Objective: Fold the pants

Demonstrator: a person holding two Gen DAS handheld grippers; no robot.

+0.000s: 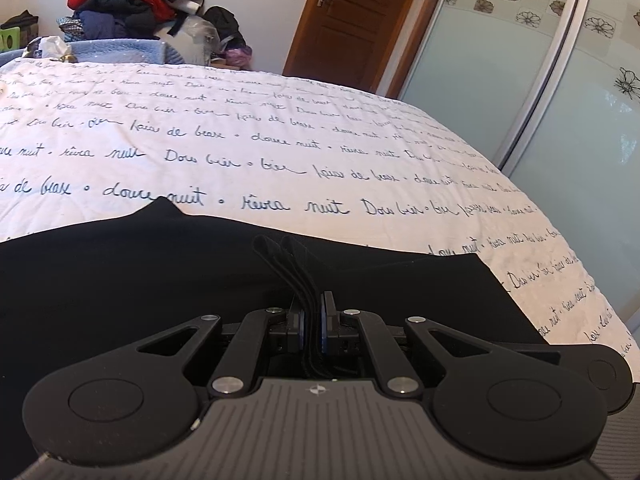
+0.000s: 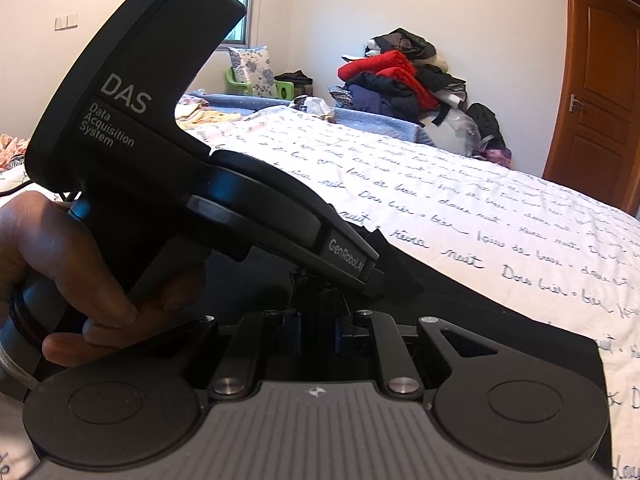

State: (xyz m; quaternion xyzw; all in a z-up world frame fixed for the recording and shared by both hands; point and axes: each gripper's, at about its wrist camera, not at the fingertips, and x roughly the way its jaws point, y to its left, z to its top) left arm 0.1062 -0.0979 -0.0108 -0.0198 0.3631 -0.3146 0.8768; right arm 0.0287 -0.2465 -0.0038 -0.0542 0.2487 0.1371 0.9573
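Note:
Black pants lie flat on the bed's white script-printed cover. My left gripper is shut on several stacked layers of the pants' edge, which stick out beyond the fingers. In the right wrist view the pants lie under both tools. My right gripper is nearly closed with dark cloth between the fingers, though the grip is partly hidden. The left gripper's body, held by a hand, is just in front and to the left of it.
A pile of red and dark clothes sits beyond the bed's far edge. A wooden door and frosted sliding wardrobe doors stand to the right. A blue blanket and a floral pillow lie at the far side.

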